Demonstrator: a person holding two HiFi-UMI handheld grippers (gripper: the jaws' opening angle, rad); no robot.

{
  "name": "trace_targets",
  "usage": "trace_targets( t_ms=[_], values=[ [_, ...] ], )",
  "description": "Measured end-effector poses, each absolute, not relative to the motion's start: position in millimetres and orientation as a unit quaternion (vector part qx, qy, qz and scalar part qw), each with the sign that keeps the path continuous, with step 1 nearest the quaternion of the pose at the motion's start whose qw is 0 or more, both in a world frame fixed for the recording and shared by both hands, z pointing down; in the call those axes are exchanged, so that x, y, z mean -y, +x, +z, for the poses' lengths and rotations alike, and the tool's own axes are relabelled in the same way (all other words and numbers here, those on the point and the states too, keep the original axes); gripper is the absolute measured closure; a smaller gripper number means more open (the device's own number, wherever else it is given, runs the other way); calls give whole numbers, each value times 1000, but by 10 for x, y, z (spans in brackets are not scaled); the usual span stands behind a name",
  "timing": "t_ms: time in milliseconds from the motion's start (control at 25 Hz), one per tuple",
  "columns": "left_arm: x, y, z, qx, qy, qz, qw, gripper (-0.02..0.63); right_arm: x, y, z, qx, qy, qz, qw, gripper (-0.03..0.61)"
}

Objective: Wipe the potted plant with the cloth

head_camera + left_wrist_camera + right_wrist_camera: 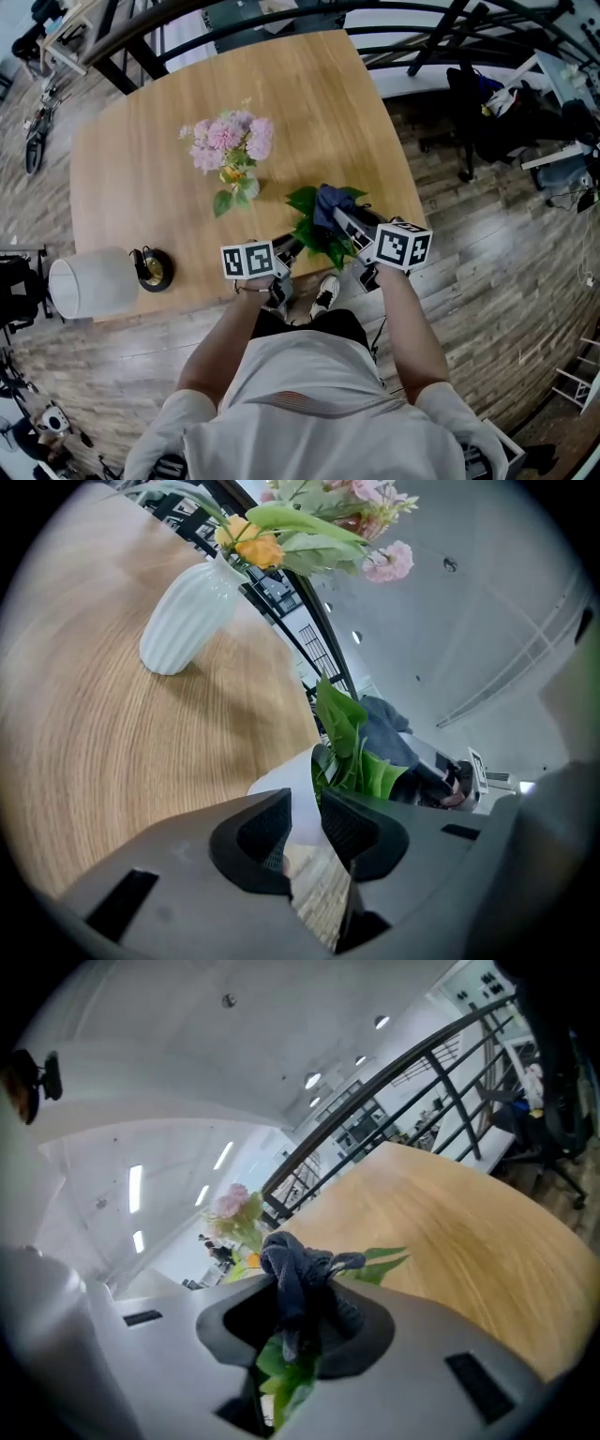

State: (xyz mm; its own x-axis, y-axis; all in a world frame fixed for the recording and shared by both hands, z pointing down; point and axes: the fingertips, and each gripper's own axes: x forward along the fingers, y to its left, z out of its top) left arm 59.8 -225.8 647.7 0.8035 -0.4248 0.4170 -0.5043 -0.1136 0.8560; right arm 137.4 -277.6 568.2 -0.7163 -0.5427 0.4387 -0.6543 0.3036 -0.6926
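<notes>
1. Head view puts the small potted plant [307, 230] with broad green leaves at the near edge of the light wooden tabletop [309, 103]. It sits right in front of me, and both my tools meet over it.
2. My right gripper [300, 1312] has its fingers [361, 1335] clamped on the bunched dark blue-grey fabric cloth [291, 1269]. The cloth lies against the top leaves, and green leaf shows under and between those fingers.
3. My left gripper [305, 819] has its fingers [251, 841] drawn narrow on the wall of the plant's white pot [286, 782]. I take this to be steadying the pot.
4. Done so far, as I judge it: the cloth is in hand, the pot is braced, and the cloth is in contact with the foliage. Wiping looks under way, not finished.
5. I cannot tell which leaves have been gone over. The lower leaves toward me have no cloth on them, so they likely remain to be wiped.
6. The white ribbed vase [183, 616] of pink flowers stands well apart, further up the tabletop and out of the way.
</notes>
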Motion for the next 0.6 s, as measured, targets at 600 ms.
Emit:
trace_targets(
  t_ms=[600],
  values=[
    [2294, 615, 6491, 317, 745, 34, 587, 519, 2942, 1617, 5849, 784, 396, 471, 77, 433]
  ],
)
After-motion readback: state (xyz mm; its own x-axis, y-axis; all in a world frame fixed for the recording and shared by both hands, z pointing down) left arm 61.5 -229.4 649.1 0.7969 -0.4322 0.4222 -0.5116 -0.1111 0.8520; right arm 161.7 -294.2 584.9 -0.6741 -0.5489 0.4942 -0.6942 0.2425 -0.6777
